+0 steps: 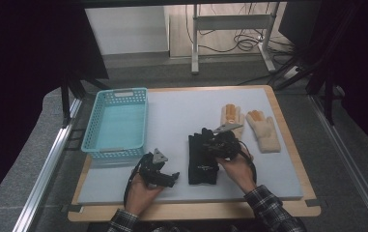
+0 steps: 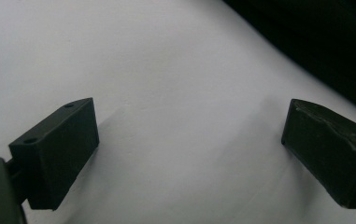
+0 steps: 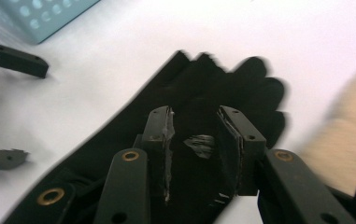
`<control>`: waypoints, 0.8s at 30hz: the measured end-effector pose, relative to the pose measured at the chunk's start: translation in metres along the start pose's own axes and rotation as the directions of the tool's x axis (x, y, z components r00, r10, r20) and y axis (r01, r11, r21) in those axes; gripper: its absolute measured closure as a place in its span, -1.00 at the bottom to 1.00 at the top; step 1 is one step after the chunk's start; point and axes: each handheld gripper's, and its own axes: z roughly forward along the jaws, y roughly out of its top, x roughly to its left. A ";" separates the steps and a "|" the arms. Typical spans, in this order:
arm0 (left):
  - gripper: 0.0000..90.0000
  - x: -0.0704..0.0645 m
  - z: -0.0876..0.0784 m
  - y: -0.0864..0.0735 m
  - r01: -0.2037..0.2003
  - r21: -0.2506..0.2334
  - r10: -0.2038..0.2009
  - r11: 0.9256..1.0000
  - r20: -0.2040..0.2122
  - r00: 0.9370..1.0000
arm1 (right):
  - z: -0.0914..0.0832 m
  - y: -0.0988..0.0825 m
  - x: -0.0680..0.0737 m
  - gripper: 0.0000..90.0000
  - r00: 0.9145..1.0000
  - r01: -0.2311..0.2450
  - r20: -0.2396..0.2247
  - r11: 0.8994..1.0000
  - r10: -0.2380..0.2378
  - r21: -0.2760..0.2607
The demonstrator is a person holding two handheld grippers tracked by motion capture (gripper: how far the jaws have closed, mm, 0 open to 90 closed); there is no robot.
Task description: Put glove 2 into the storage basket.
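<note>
Nearest the person, at the front edge of the pale grey padded surface (image 1: 181, 116), the left gripper (image 1: 169, 178) rests in the left hand (image 1: 140, 195), its jaws spread wide with nothing between them; in the left gripper view they stand well apart over bare grey mat. Just beside it, toward the right, lies the flat black fabric glove (image 1: 202, 157), cuff toward the person and fingers pointing away. The right gripper (image 3: 193, 149) sits over the glove's far half, held by the right hand (image 1: 242, 166). In the right gripper view its jaws stand part-way apart with black cloth in the gap, and the pads do not press on it: the grip is released.

Beyond the glove, two cream knitted gloves with orange fingertips (image 1: 251, 125) lie side by side near the right edge, the nearer one just beside the right gripper. At the far left a light blue perforated plastic basket (image 1: 97, 123) stands along the left edge, well apart from the black glove. Open mat lies between basket and gloves and along the front.

The mat lies on a wooden board (image 1: 288, 135). Behind it are grey carpet floor (image 1: 220, 77), a white metal frame's legs (image 1: 195, 43) and loose cables (image 1: 242, 43).
</note>
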 end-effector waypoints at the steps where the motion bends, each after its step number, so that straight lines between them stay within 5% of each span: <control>1: -0.91 0.000 0.000 0.000 0.003 0.001 -0.003 1.000 0.002 1.000 | -0.004 -0.002 -0.006 0.44 1.000 -0.007 -0.016 1.000 0.007 -0.010; 9: -0.93 0.000 -0.002 0.000 0.004 0.010 -0.004 1.000 -0.006 1.000 | -0.013 -0.035 -0.032 0.95 0.996 -0.005 -0.091 1.000 0.007 0.021; 17: -0.96 0.017 -0.014 -0.009 0.038 0.048 -0.036 0.998 -0.042 0.998 | -0.009 -0.059 -0.024 0.96 0.989 0.043 -0.143 0.997 -0.034 0.060; 24: -1.00 0.031 -0.019 -0.018 0.072 0.046 -0.069 0.996 -0.059 0.996 | 0.000 -0.059 -0.010 0.96 0.982 0.097 -0.168 0.993 -0.085 0.063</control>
